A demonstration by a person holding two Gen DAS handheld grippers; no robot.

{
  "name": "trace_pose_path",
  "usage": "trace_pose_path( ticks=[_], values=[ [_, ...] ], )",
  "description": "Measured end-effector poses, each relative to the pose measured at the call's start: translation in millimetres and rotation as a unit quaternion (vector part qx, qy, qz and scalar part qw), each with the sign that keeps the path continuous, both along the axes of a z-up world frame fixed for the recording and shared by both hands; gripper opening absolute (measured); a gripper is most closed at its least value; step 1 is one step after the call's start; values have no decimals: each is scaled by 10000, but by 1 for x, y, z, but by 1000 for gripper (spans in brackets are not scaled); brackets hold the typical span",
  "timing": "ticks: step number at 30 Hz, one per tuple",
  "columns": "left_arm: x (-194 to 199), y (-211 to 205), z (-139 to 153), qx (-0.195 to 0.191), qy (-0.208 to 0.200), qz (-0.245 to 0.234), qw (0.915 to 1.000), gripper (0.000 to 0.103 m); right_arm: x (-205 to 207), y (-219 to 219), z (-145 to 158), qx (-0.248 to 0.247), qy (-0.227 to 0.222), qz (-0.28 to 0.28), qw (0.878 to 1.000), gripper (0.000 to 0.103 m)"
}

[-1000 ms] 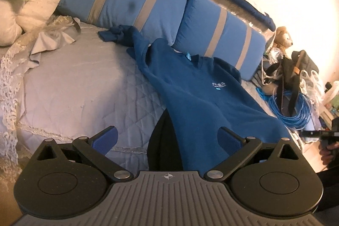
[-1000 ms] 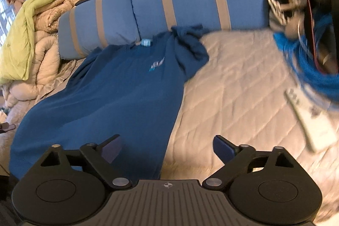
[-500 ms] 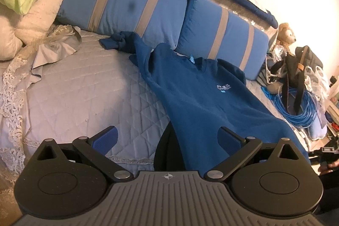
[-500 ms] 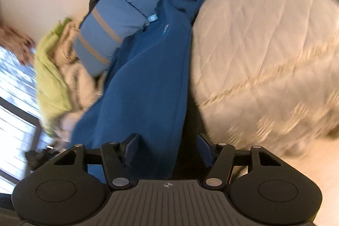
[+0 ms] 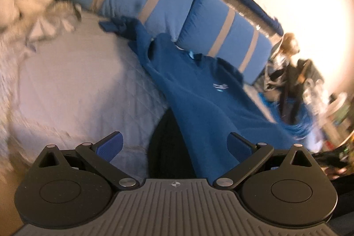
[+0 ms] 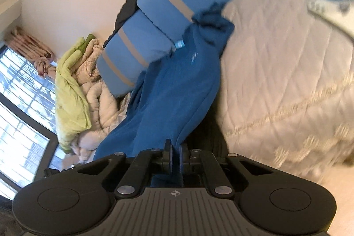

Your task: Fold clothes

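Pinching the hem now, our right gripper (image 6: pixel 174 157) has its fingers pressed together on the lower edge of the blue shirt (image 6: pixel 174 90); a second ago they were spread wide above it, and half a second ago half closed. That gives us one corner in hand, so we judge the fold is only beginning. The right tool has also rolled hard to one side, so the bed (image 6: pixel 287 72) now runs at a slant across its view.

Our left gripper (image 5: pixel 176 143) is spread wide as before, holding nothing, level and low over the shirt's (image 5: pixel 199 94) other hem corner, which lies between its fingers. The shirt lies mostly flat on the bed (image 5: pixel 77 81), collar against the striped pillows (image 5: pixel 223 37), one sleeve bunched near them.
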State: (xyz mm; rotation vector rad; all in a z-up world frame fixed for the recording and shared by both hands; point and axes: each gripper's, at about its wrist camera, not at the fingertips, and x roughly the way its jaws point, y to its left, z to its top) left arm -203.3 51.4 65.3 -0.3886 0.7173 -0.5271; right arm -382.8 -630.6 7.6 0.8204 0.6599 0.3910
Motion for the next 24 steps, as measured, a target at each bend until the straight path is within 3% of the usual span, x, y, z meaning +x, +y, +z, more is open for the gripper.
trace_pose_path(
  ticks=[6, 7, 9, 10, 11, 12, 15, 20, 24],
  values=[
    [-5, 5, -33, -912, 632, 20, 9938, 101, 2, -4, 12, -166, -78, -124, 9998, 7],
    [-5, 5, -39, -1053, 742, -18, 9917, 96, 2, -5, 12, -159, -81, -137, 9997, 7],
    [-5, 3, -46, -1260, 970, -138, 9872, 81, 5, -7, 10, -132, -61, -160, 9998, 7],
    [-5, 1, -47, -1300, 1069, -206, 9855, 61, 6, -6, 10, -130, -49, -167, 9998, 7],
    [-6, -1, -48, -1326, 1138, -260, 9843, 47, 6, -5, 11, -131, -33, -176, 9998, 7],
    [-8, -3, -46, -1305, 1111, -282, 9848, 46, 7, -5, 11, -132, -17, -185, 9997, 7],
    [-16, -5, -32, -1173, 840, -346, 9889, 7, 9, -2, 15, -164, -8, -198, 9997, 7],
    [-28, 2, 8, -1322, 255, -508, 9896, 3, 9, 3, 34, -334, -189, -98, 9992, 7],
    [-40, 13, 38, -1152, -151, -471, 9921, 3, 3, 6, 66, -403, -592, 74, 9974, 7]
  ],
)
